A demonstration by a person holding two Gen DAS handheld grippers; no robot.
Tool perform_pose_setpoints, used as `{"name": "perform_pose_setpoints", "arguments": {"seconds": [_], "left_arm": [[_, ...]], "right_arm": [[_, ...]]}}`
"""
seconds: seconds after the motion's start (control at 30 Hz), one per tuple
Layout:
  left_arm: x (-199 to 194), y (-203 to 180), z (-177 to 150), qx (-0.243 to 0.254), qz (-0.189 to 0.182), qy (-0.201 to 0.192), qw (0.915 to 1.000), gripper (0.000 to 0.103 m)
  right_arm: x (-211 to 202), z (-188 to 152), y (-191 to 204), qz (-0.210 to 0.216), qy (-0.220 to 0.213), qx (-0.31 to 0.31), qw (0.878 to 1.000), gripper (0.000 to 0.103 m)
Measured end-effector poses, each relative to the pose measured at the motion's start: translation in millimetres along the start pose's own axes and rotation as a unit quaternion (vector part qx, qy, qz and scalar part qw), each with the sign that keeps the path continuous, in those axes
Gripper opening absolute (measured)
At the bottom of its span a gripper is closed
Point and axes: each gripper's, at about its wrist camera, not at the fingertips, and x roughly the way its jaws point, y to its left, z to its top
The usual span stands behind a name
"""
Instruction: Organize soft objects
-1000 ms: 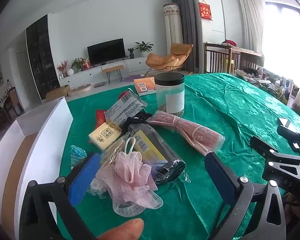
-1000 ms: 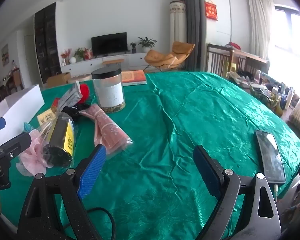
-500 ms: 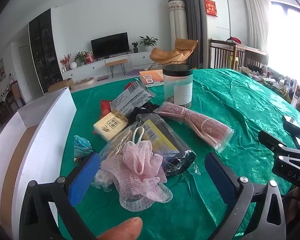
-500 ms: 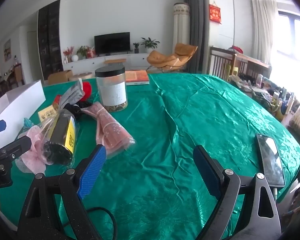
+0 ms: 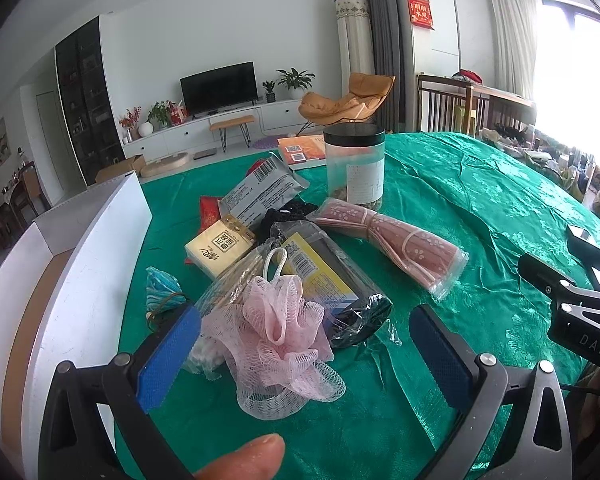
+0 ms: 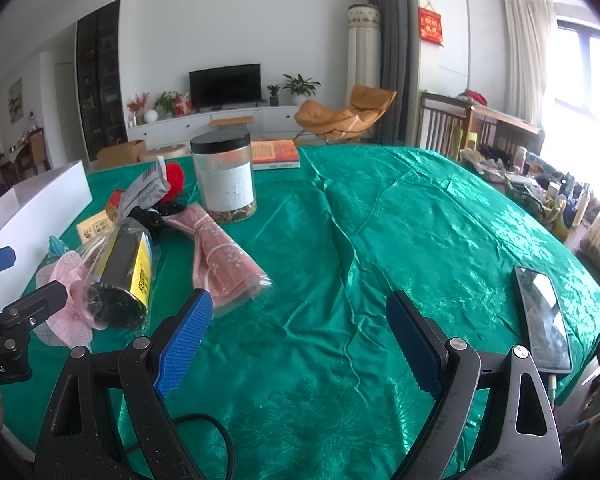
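Note:
A pink mesh bath puff (image 5: 278,334) lies on the green tablecloth, right in front of my left gripper (image 5: 300,354), which is open with the puff between its blue pads. Behind the puff sit a black roll in a clear bag with a yellow label (image 5: 332,284), a pink patterned cloth in plastic (image 5: 396,242), a yellow tissue pack (image 5: 220,248) and a grey foil pouch (image 5: 256,192). My right gripper (image 6: 300,344) is open over bare cloth, to the right of the pink cloth (image 6: 224,268) and the black roll (image 6: 126,276).
A white open box (image 5: 72,264) stands at the left. A clear jar with a black lid (image 5: 354,166) and an orange book (image 5: 302,150) are at the back. A phone (image 6: 542,312) lies near the table's right edge. A fingertip (image 5: 244,458) shows at the bottom.
My left gripper has moved forward and a little left, so the pink puff now sits between its pads. The right gripper's view has shifted slightly toward the pile.

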Motion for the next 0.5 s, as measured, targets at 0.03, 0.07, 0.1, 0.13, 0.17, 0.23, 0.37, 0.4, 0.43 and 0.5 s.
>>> {"name": "perform_pose_setpoints", "arguments": {"seconds": [0.03,0.07,0.1,0.13,0.17,0.23,0.37,0.4,0.43,0.5], "left_arm": [[0.2,-0.2,-0.2,0.000,0.000,0.001,1.0000,0.103],[0.2,-0.5,-0.9,0.000,0.001,0.001,1.0000,0.103],[0.4,-0.6,-1.5,0.000,0.001,0.001,1.0000,0.103],[0.5,-0.7,-2.1,0.001,0.001,0.002,1.0000,0.103],[0.7,-0.9,-2.6,0.001,0.002,0.003,1.0000,0.103],[1.2,-0.4,-3.5,0.001,0.002,0.004,1.0000,0.103],[1.9,0.3,-4.3,0.001,0.003,0.006,1.0000,0.103],[2.3,0.5,-4.3,0.001,0.003,0.007,1.0000,0.103],[2.6,0.6,-4.5,0.000,0.003,0.007,1.0000,0.103],[2.6,0.6,-4.5,0.001,0.003,0.008,1.0000,0.103]], "right_arm": [[0.4,-0.4,0.3,0.000,0.000,0.001,1.000,0.090],[0.3,-0.2,-0.3,0.001,0.000,0.000,1.000,0.090],[0.7,-0.3,0.4,0.001,0.000,0.001,1.000,0.090],[0.9,-0.3,0.5,0.001,0.000,0.000,1.000,0.090],[0.2,-0.1,-0.5,0.001,0.000,0.000,1.000,0.090],[0.2,-0.3,-0.3,0.001,0.000,0.000,1.000,0.090],[0.2,-0.3,-0.6,0.001,0.000,0.001,1.000,0.090],[0.1,-0.4,-0.5,0.001,0.000,0.001,1.000,0.090],[0.3,-0.5,-0.2,0.001,0.000,0.001,1.000,0.090],[0.5,-0.6,0.0,0.001,0.000,0.001,1.000,0.090]]}}
